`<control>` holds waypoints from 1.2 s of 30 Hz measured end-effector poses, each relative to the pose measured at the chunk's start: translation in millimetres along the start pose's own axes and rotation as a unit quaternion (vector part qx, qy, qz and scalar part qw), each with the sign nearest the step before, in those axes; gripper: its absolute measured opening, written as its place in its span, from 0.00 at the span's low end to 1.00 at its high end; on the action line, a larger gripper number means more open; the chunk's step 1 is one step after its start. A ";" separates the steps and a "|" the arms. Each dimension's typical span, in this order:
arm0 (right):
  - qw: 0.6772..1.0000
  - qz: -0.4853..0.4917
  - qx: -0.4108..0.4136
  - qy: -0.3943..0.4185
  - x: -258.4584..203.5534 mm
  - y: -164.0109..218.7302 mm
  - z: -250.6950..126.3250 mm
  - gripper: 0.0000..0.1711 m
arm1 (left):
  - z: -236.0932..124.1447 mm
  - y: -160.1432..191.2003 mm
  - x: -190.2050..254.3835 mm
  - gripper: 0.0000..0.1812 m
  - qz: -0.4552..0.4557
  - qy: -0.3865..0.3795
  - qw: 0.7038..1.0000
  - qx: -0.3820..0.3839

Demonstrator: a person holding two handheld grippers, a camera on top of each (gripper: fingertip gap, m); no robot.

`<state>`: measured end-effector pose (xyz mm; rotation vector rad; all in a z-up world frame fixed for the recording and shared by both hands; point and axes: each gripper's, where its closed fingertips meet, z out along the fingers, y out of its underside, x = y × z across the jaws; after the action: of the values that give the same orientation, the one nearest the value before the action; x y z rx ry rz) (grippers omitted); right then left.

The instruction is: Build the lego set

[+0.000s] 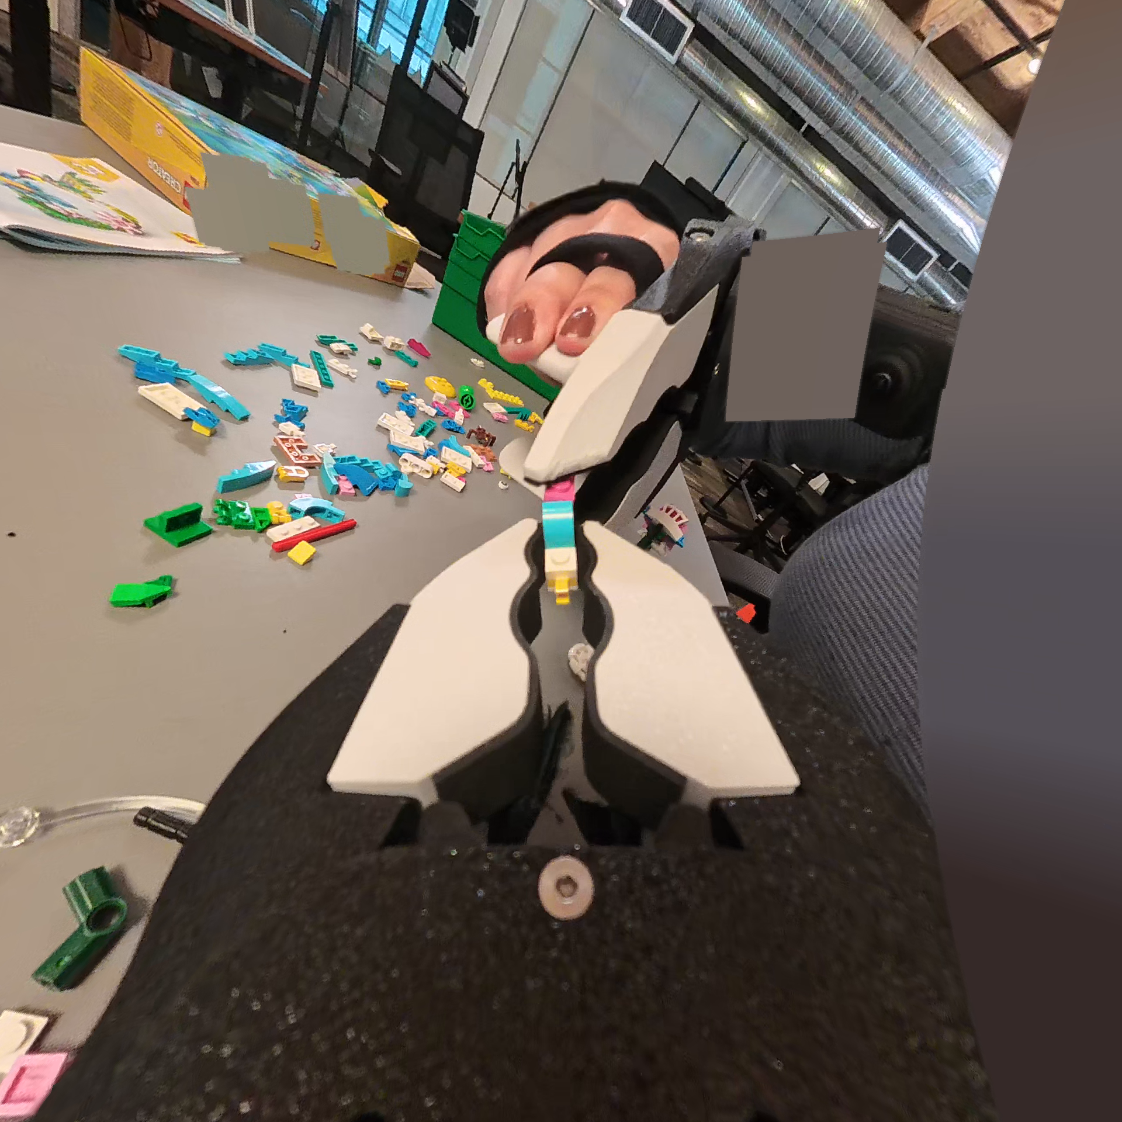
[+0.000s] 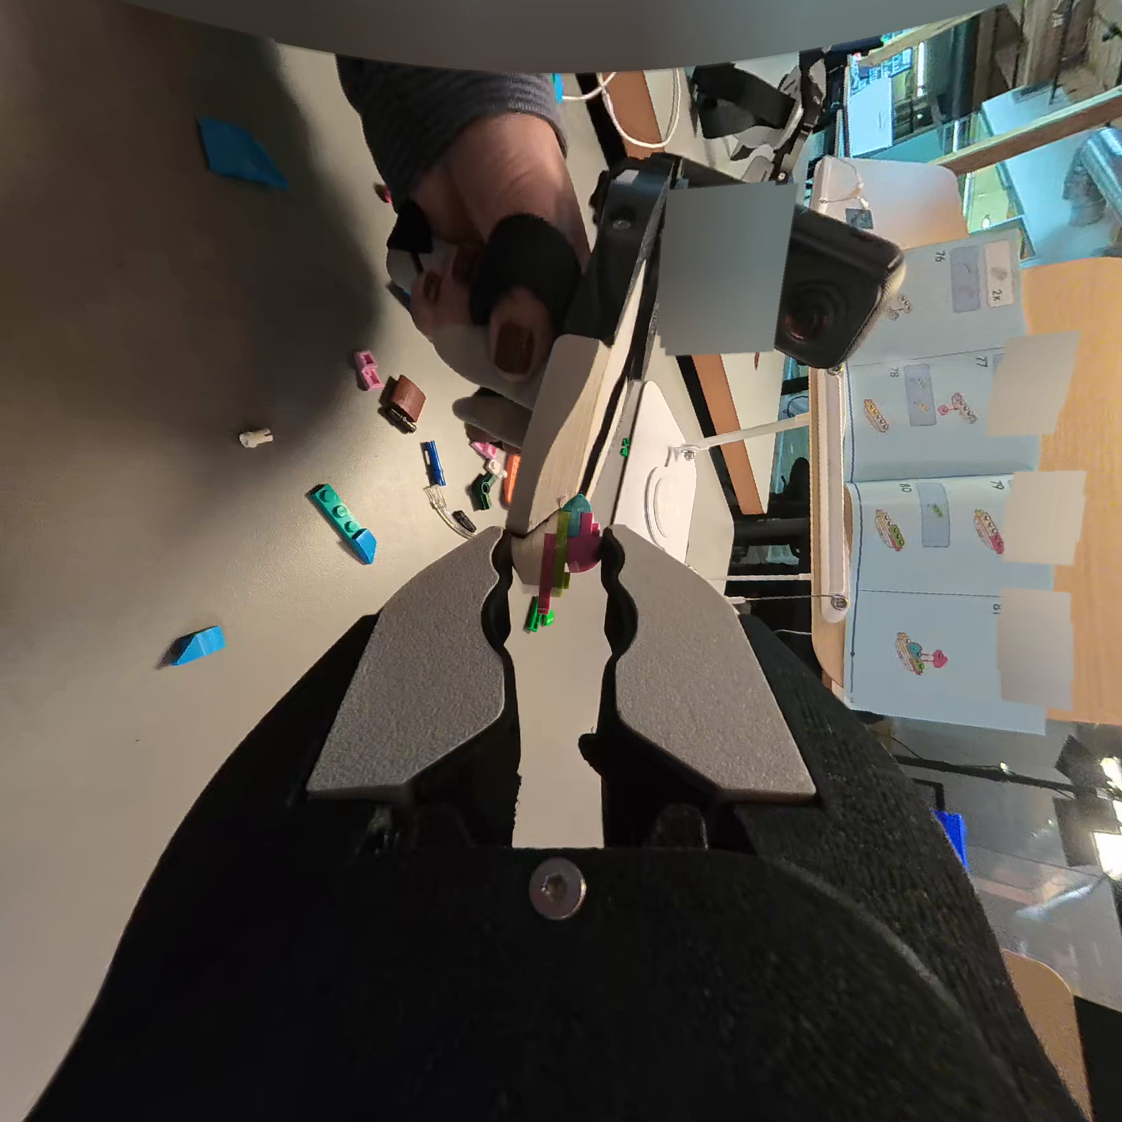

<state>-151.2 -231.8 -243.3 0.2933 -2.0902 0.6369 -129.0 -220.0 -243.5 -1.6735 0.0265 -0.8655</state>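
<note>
A small lego assembly (image 1: 560, 542) of white, teal, pink and yellow pieces is pinched between the fingertips of my left gripper (image 1: 558, 534), which is shut on it above the grey table (image 1: 121, 668). My right gripper (image 2: 554, 543) comes from the opposite side. Its jaws are closed around the far end of the same assembly (image 2: 574, 537), which here shows pink, lime, teal and green parts. The left gripper's fingertip (image 2: 525, 549) lies against my right gripper's left finger. In the left wrist view the right gripper's finger (image 1: 583, 413) covers the assembly's top. A hand (image 1: 546, 303) holds that gripper.
Many loose bricks (image 1: 364, 425) lie spread over the table, with a yellow set box (image 1: 139, 133), a booklet (image 1: 73, 200) and a green bin (image 1: 464, 291) behind. An open instruction booklet (image 2: 935, 546) stands at the right. Blue slopes (image 2: 243, 155), a teal plate (image 2: 340, 516) and a small flower build (image 1: 665, 525) lie nearby. My left and right fingertips are right by each other. Left tips and right tips are each some 10 centimeters from the teal plate (image 2: 340, 516).
</note>
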 end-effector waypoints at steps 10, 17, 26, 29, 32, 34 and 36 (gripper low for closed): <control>0.996 -0.086 -0.017 -0.028 -5.3 -3.5 -2.1 0.16 | 1.7 6.4 2.6 0.04 0.062 -0.024 0.997 -0.044; 0.983 -0.182 -0.039 -0.008 -10.2 -5.6 -4.4 0.15 | 3.6 11.3 5.1 0.04 0.061 -0.012 0.997 -0.055; 0.996 -0.087 -0.018 -0.030 -18.3 -5.1 -9.7 0.15 | 10.5 17.9 8.5 0.05 0.029 0.014 0.997 -0.063; 0.997 -0.064 -0.027 -0.040 -21.3 -0.4 -6.6 0.15 | 11.1 20.5 3.6 0.05 -0.004 0.018 0.998 -0.058; 0.998 -0.042 -0.025 -0.036 -21.2 1.6 -4.5 0.16 | 10.7 20.5 1.0 0.05 -0.018 0.019 0.998 -0.053; 0.999 -0.024 -0.019 -0.034 -20.7 1.2 -3.8 0.16 | 10.7 19.9 1.9 0.05 -0.026 0.026 0.998 -0.048; 0.999 -0.005 -0.017 -0.032 -18.8 1.8 -3.5 0.19 | 11.0 20.8 1.8 0.05 -0.028 0.029 0.998 -0.049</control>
<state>-139.0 -229.0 -257.8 0.3095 -2.1578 0.5917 -113.0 -218.0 -260.7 -1.7481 0.0628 -0.9683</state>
